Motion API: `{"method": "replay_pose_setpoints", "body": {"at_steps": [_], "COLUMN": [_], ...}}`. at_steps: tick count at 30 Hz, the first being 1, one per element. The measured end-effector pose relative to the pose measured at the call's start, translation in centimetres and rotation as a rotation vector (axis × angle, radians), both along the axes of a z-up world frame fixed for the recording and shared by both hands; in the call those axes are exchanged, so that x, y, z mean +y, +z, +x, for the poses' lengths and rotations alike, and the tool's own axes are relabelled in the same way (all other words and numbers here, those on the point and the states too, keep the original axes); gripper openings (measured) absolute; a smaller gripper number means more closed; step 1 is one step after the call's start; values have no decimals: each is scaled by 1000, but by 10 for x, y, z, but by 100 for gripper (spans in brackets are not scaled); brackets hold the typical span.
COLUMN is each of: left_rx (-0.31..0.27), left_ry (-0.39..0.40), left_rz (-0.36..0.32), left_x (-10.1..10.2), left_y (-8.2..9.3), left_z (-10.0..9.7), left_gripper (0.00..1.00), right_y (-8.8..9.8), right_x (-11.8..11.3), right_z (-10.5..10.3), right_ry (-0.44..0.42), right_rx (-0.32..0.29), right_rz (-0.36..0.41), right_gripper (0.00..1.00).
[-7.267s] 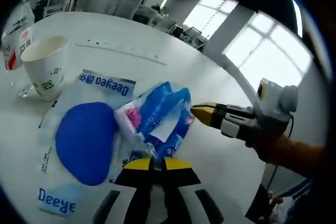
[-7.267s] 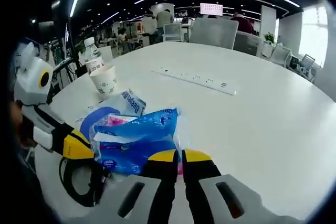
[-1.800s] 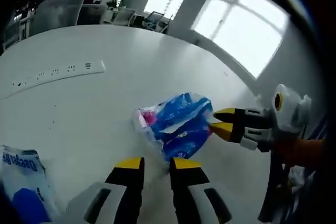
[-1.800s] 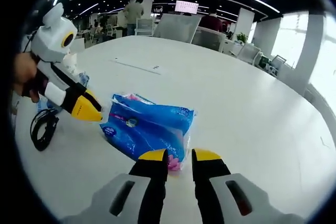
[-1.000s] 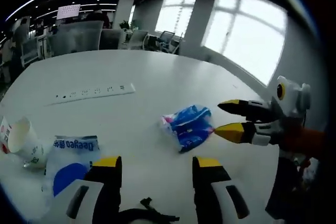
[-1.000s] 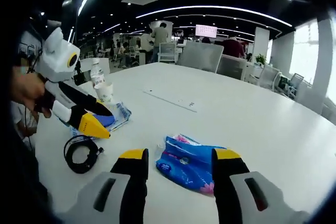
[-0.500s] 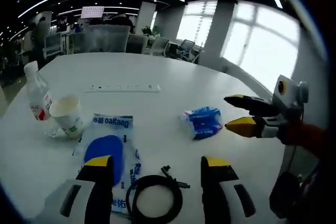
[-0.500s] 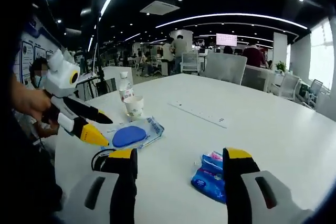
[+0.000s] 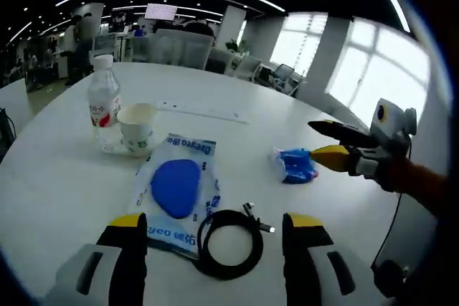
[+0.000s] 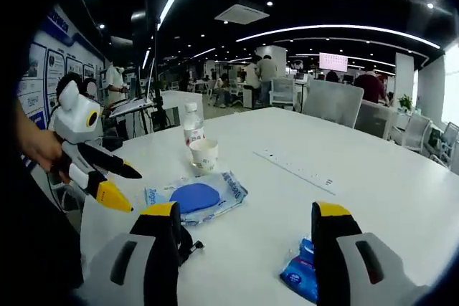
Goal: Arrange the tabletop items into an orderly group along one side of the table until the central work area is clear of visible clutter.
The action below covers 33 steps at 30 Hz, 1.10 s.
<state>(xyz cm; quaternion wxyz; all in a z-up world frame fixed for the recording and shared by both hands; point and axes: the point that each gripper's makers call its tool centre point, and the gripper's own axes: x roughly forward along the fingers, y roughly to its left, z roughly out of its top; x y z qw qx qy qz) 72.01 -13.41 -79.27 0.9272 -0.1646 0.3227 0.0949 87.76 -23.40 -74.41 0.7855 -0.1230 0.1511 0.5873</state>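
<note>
Both grippers hang above the near edge of the white desk (image 9: pixel 57 177) with nothing in them. The left gripper (image 9: pixel 215 231) has its jaws spread wide, the coiled black cable (image 9: pixel 229 241) lying on the desk between and just beyond them. The right gripper (image 10: pixel 247 223) is spread just as wide and holds nothing; in the left gripper view it comes in from the right with its yellow tips parted, close to the blue tissue packet (image 9: pixel 294 165).

The items lie in a loose row. The water bottle (image 9: pixel 102 105) stands upright with the paper cup (image 9: pixel 136 128) just beside it, probably paired so as a tidy end of the group. Next comes the flat wipes pack (image 9: pixel 176 190), its near corner touching or slipping under the cable (I cannot tell which). The tissue packet sits apart from the rest, towards the right, so it looks like the stray one yet to be drawn in. A white power strip (image 9: pixel 204 111) lies farther back, on its own.

Judging by the open, raised grippers, the person is between grasps, and the cable or the packet seems the likely next pick.
</note>
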Motion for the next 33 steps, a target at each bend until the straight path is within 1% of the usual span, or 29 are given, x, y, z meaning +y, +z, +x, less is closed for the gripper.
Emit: {"method": "replay_pose_setpoints", "body": {"at_steps": [3, 6, 8, 10, 11, 15, 16, 18, 19, 21, 23, 26, 32, 33], "left_rx": [12, 21, 43, 50, 54, 56, 55, 44, 44, 43, 46, 51, 65, 76], "left_ry": [17, 33, 30, 28, 51, 75, 82, 108, 116, 135, 142, 145, 143, 140], "left_rz": [-7, -11, -2, 7, -11, -25, -34, -68, -82, -108, -120, -137, -155, -162], "left_x": [1, 5, 6, 7, 9, 15, 16, 17, 19, 19, 19, 19, 19, 18], "left_y": [-7, -9, -18, -22, -27, -29, -30, -32, -35, -37, -39, -43, -50, -52], "left_z": [-8, -13, -19, -21, -26, -27, -27, -25, -26, -24, -22, -20, -17, -18], "left_gripper": [76, 75, 75, 74, 74, 71, 71, 67, 66, 63, 61, 59, 54, 53], "right_y": [0, -2, -4, -6, -6, -12, -16, -21, -24, -29, -35, -42, -51, -51], "right_x": [10, 16, 24, 29, 32, 39, 44, 48, 50, 52, 55, 60, 67, 68], "right_z": [0, 1, 1, -1, -2, 0, 5, 8, 8, 10, 11, 13, 14, 14], "right_ry": [22, 36, 58, 78, 84, 103, 108, 114, 117, 118, 111, 117, 125, 126], "right_rx": [-6, -4, -8, -8, -11, -6, 2, 13, 21, 31, 58, 59, 63, 63], "right_rz": [-7, -9, -20, -29, -31, -45, -54, -61, -71, -81, -89, -99, -121, -120], "right_gripper": [71, 71, 71, 71, 71, 69, 69, 68, 67, 66, 65, 63, 59, 58]}}
